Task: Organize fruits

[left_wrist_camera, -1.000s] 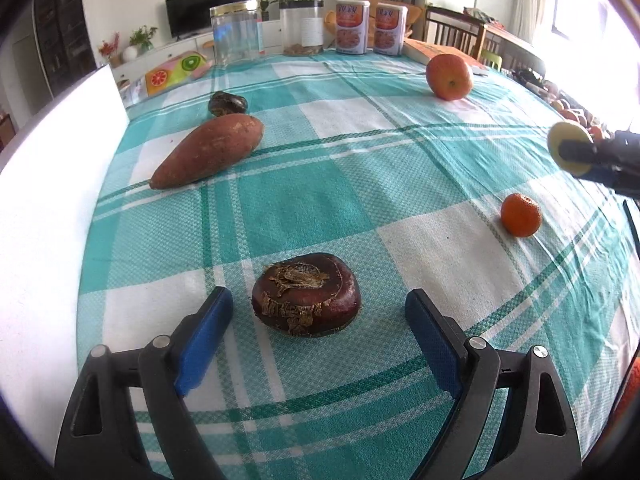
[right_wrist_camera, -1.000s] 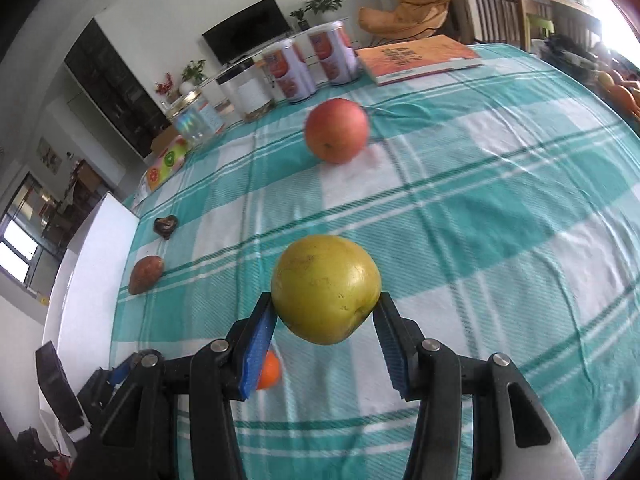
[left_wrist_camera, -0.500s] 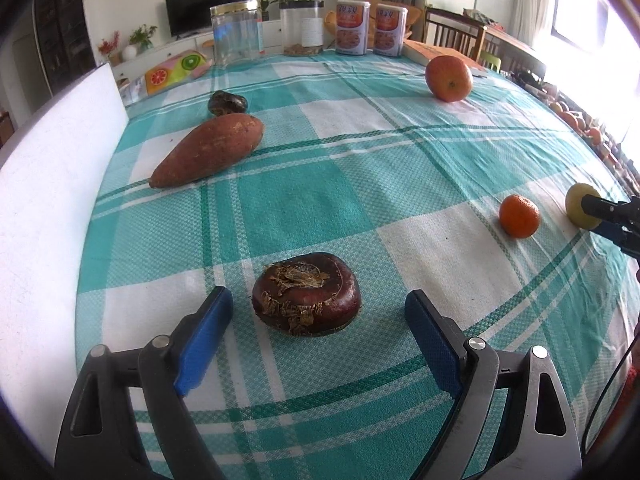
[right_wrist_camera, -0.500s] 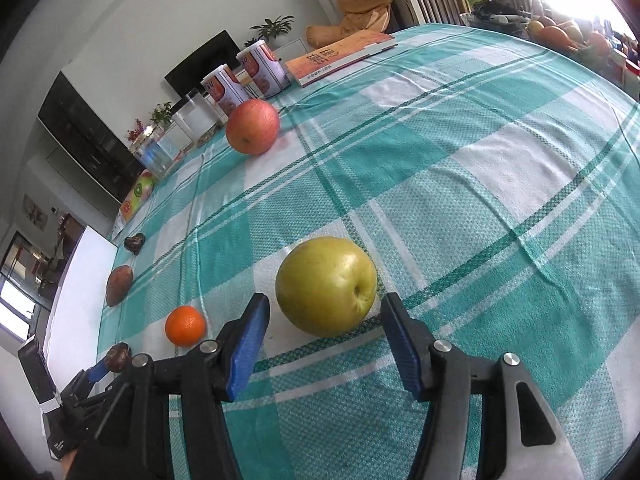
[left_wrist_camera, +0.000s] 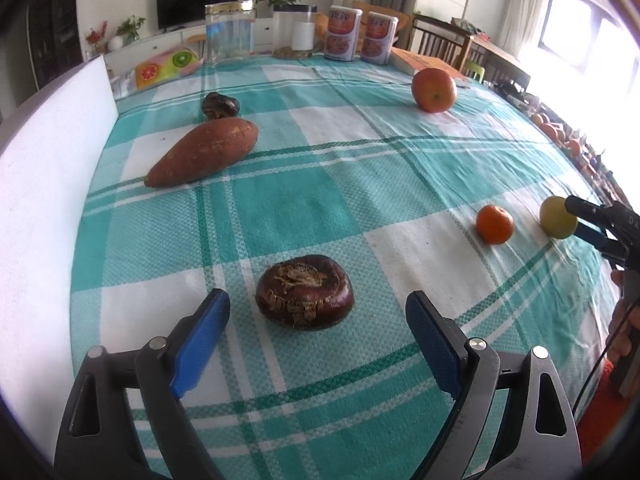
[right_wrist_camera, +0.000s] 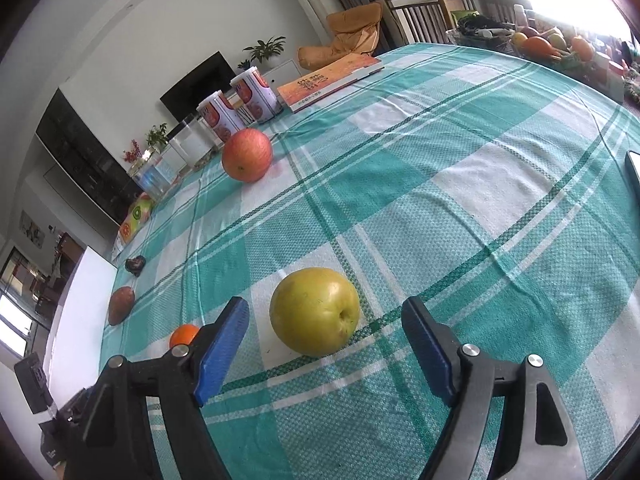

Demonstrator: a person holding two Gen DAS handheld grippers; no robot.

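Right gripper (right_wrist_camera: 322,340) has just been opening its jaws, and now I see them wide, with the yellow pear (right_wrist_camera: 315,311) sitting between them on the checked tablecloth (right_wrist_camera: 460,208). Neither blue pad touches the pear. Just to the pear's left lies a small orange (right_wrist_camera: 183,335). Far behind it sits a red apple (right_wrist_camera: 247,154).

Left gripper (left_wrist_camera: 318,330) is wide open too. A dark brown water chestnut (left_wrist_camera: 305,297) lies between its pads, and they don't touch it. Farther off on the left I see a sweet potato (left_wrist_camera: 202,151), with a second small dark chestnut (left_wrist_camera: 220,105) just behind it.
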